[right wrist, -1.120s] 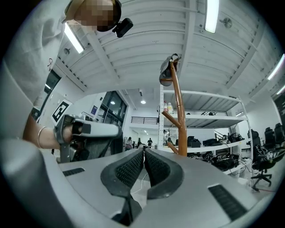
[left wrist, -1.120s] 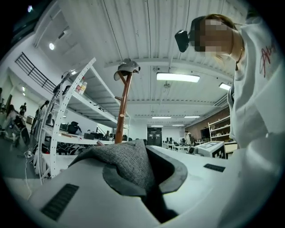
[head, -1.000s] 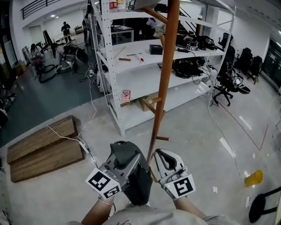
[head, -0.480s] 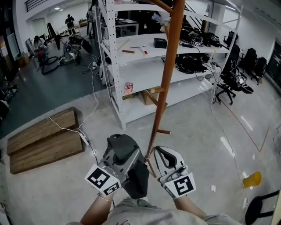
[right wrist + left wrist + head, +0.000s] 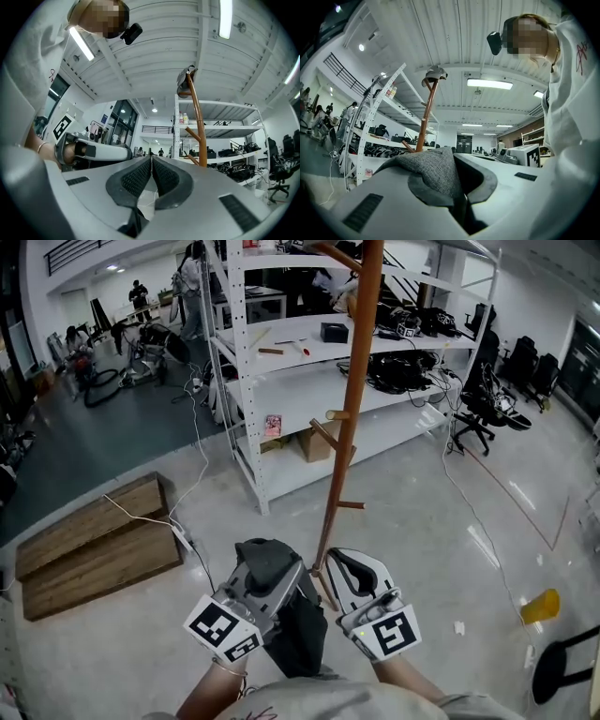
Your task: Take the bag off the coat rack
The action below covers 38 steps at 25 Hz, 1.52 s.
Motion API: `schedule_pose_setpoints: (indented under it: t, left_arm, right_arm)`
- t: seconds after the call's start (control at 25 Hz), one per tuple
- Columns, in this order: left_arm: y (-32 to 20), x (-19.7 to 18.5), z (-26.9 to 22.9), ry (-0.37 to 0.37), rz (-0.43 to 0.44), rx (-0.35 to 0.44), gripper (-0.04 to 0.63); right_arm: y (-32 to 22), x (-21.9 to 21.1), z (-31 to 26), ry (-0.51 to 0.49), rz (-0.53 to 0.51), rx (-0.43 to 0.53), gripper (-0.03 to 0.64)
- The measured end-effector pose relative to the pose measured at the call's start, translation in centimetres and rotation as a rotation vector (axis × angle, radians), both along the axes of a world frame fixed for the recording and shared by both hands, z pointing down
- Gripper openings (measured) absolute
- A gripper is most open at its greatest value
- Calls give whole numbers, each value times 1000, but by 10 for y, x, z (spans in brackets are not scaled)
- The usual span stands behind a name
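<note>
Left gripper view has my left gripper [image 5: 457,178] clamped on a fold of the grey bag [image 5: 433,171]; the rest hangs below, just beside the coat rack [image 5: 349,427] pole; my right gripper [image 5: 151,164] is closed on nothing. I judge a firm pinch and a pull clear of the low pegs [image 5: 349,506] best, lest the fabric snag.

The head view looks steeply down from above at the near floor [image 5: 422,521], the rack [image 5: 352,409] close ahead. Both gripper views sit low, facing up toward the ceiling [image 5: 454,47]. All three share the rack and far shelving [image 5: 291,423].
</note>
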State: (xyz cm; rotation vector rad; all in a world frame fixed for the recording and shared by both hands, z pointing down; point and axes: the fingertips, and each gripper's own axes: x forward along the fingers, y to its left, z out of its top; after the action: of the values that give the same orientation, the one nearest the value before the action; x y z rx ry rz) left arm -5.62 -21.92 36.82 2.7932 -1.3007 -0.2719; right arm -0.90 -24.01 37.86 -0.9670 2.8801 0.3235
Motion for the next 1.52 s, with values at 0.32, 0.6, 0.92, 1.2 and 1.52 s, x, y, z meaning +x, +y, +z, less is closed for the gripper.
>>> schedule_pose_setpoints:
  t: [0.32,0.6,0.92,1.2,1.52]
  left_arm:
    - [75,-6,-6,1,78,23,35]
    - [136,-11,-9,-21,115,25,35]
    - [185,-17,-11,-31,107,26,35]
    - [214,-11,-8,-6,64,8,35]
    - [224,5,-11,11,24,13,35]
  right_arm:
    - [78,-11,12,-28,75,-40,20]
    - [146,-19,9,-29,111,-40,20]
    - [193,-24,2,-23,110,-32,20]
    - [216,-20,5,-7,61,-45,20]
    - [229,-5,-1,-6,-1,-25,20]
